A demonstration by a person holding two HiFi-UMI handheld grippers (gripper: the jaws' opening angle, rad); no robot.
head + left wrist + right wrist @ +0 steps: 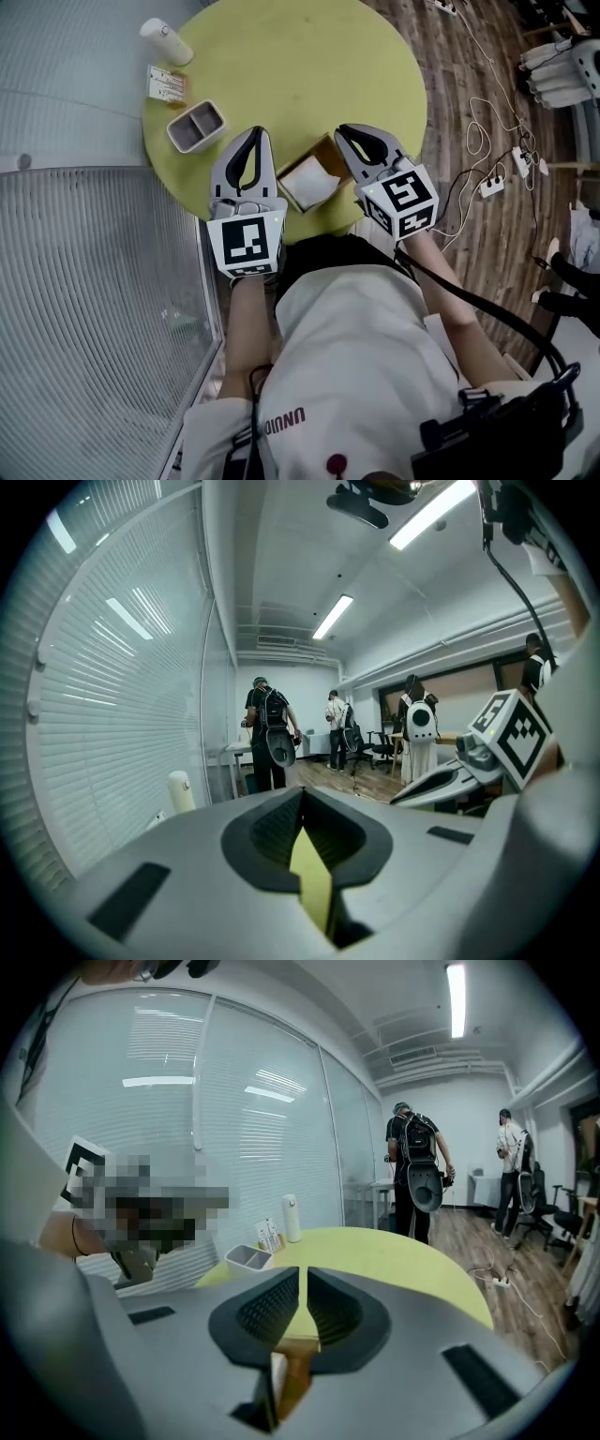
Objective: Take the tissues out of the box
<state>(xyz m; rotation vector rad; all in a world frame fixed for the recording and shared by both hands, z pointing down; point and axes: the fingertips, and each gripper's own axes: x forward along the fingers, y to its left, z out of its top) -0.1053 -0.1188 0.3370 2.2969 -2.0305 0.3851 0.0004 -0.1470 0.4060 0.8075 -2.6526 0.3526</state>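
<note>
Head view: I sit at a round yellow-green tabletop [309, 66] with the tissue box [322, 145] at its near edge, right in front of me. A white tissue [307, 180] covers the top of the box. My left gripper [255, 133] is just left of the box and my right gripper [347, 133] just right of it, so the box lies between the two; I cannot tell whether either one touches it.

The left gripper view shows my left fingers [267, 832] clenched tip to tip with nothing caught in them; only a sliver of yellow tabletop shows through the slot behind the tips. The right gripper view shows the same on the other side: my right fingers [267, 1312] are pressed together and empty, and through the opening below them I see a brown edge of the box and a bit of white.

Farther across the tabletop, toward the glass wall with blinds [94, 281], stand a white two-compartment tray [187, 141], a small card stand [165, 82] and a white bottle [166, 42]. To my right a power strip [492, 186] and loose cables lie on the wooden floor [487, 84]. Two people with backpacks [415, 1171] stand well back in the room.
</note>
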